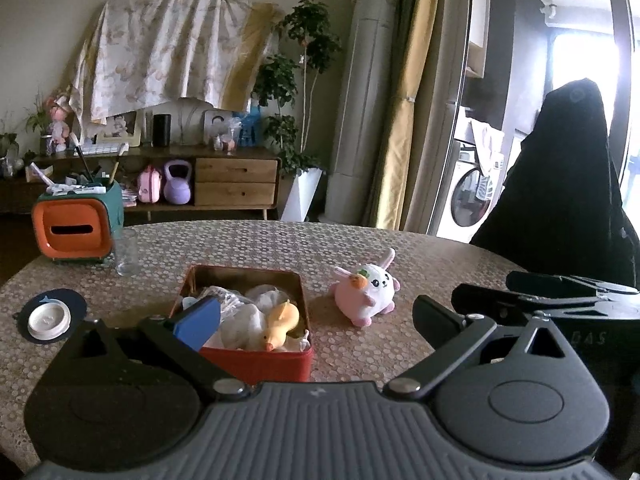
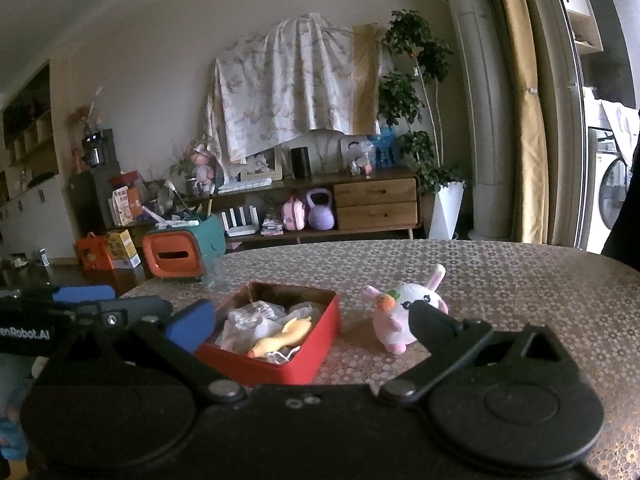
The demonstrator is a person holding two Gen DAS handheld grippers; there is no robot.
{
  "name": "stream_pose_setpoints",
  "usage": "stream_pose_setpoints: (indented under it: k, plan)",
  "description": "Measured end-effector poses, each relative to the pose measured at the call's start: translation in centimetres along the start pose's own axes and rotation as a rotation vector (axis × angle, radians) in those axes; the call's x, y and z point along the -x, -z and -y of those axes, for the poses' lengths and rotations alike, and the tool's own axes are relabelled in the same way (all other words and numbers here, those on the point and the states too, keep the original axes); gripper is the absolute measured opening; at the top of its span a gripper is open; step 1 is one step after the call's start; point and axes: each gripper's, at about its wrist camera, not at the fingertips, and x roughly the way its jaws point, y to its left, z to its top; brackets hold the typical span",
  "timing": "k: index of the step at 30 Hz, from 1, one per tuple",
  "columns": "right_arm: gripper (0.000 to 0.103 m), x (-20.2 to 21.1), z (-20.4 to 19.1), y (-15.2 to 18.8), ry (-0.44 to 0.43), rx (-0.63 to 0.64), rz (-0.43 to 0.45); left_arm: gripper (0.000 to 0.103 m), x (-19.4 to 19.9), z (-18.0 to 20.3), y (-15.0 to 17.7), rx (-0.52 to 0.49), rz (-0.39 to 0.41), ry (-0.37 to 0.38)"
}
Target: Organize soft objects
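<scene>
A red tin box (image 1: 256,364) (image 2: 320,344) sits on the table and holds a yellow rubber duck (image 1: 280,325) (image 2: 280,340) and white crumpled soft items (image 1: 244,312) (image 2: 252,316). A pink and white plush bunny (image 1: 368,288) (image 2: 400,312) with a carrot lies on the table right of the box. My left gripper (image 1: 316,320) is open and empty, just short of the box. My right gripper (image 2: 312,324) is open and empty, its right finger in front of the bunny. The right gripper also shows in the left wrist view (image 1: 560,300).
An orange and green tissue box (image 1: 76,228) (image 2: 180,252) and a clear glass (image 1: 126,256) stand at the table's back left. A white lid on a dark coaster (image 1: 50,318) lies at the left. A dark draped chair (image 1: 560,184) stands at the right.
</scene>
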Motion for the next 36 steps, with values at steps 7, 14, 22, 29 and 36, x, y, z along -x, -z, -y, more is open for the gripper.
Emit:
stream_pose_setpoints:
  k: [7, 14, 22, 29, 36]
  plan:
    - [0.103, 0.22, 0.10, -0.03, -0.005, -0.008, 0.005, 0.103, 0.13, 0.03, 0.25, 0.007, -0.003, -0.015]
    - [0.103, 0.24, -0.38, 0.13, -0.009, 0.023, 0.005, 0.103, 0.12, -0.07, 0.28, 0.008, -0.010, -0.036]
    - [0.103, 0.14, -0.07, 0.17, -0.017, 0.020, -0.001, 0.103, 0.00, -0.24, 0.39, 0.025, -0.021, -0.035]
    - [0.103, 0.19, -0.01, 0.23, -0.009, 0.027, 0.002, 0.103, -0.18, 0.16, 0.41, 0.003, -0.012, -0.054]
    - [0.103, 0.26, 0.33, 0.56, -0.008, 0.019, -0.003, 0.103, -0.65, 0.27, 0.49, 0.001, -0.024, -0.055]
